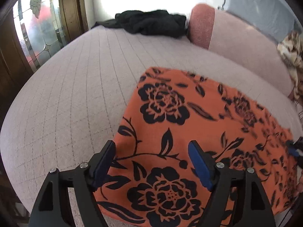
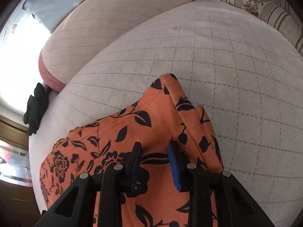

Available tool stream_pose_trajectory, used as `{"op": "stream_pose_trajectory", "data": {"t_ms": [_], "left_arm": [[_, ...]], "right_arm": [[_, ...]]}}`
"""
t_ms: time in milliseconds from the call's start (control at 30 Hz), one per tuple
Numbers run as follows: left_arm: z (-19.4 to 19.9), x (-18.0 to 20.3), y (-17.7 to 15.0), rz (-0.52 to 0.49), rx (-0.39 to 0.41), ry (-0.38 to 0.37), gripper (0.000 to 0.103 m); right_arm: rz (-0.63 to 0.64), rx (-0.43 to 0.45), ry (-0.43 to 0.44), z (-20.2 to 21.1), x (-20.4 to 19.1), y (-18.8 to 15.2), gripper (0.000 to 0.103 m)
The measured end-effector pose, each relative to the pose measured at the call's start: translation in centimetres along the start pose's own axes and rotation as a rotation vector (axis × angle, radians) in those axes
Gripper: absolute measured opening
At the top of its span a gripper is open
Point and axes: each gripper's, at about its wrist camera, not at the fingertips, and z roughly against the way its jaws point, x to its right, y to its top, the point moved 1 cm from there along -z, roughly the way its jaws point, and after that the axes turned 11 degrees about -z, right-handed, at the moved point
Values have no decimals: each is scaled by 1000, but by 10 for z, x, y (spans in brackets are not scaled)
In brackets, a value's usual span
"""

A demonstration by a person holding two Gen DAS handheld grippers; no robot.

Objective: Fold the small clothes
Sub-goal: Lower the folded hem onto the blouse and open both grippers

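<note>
An orange garment (image 1: 198,132) with a black flower print lies spread on the quilted pink sofa seat (image 1: 75,94), reaching down to the seat's front edge. The left gripper (image 1: 151,157) hangs above the garment's left side, jaws wide apart, nothing between them, the left finger (image 1: 104,162) right at the cloth's left border. Over in the right wrist view, the same garment (image 2: 132,132) shows a hemmed corner folded up into a ridge pointing toward the middle of the seat. The right gripper (image 2: 154,157) sits low over that ridge, jaws parted with a narrow gap and orange cloth showing between them; whether the blue pads (image 2: 173,162) touch the fabric, I cannot tell. At the seat's far left corner, a black garment (image 1: 151,23) lies crumpled against the pink back cushion (image 1: 236,43). A striped floral pillow (image 2: 265,5) lies at the seat's far right edge.
</note>
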Motion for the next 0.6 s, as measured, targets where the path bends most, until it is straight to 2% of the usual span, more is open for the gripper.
{"op": "stream_pose_trajectory", "data": {"t_ms": [33,67,167,233,333,400,433,500,567,600], "left_arm": [[-9,0,-1,-1,-41,-9,79],[-8,-2,-2,10,-36,-9,79],[11,-4,-1,15,43,-6,79],[20,1,-7,-21,76,4,79],[28,15,-20,-86,94,-12,79],[25,29,-33,-162,67,-21,90],[20,35,-40,-200,38,-25,92],[21,43,-43,-238,82,22,92],[31,41,-48,-242,72,18,92],[39,37,-55,-232,78,0,92]], "right_arm": [[16,19,-4,5,-4,-1,32],[35,15,-11,12,-9,-2,32],[49,26,99,48,-16,-17,32],[80,57,139,74,-17,-41,32],[174,50,189,95,-17,-88,32],[210,4,180,91,-8,-118,33],[217,-40,157,82,-3,-131,33],[219,-135,100,57,13,-148,33],[220,-80,158,68,24,-154,33],[214,-100,158,74,27,-154,33]]}}
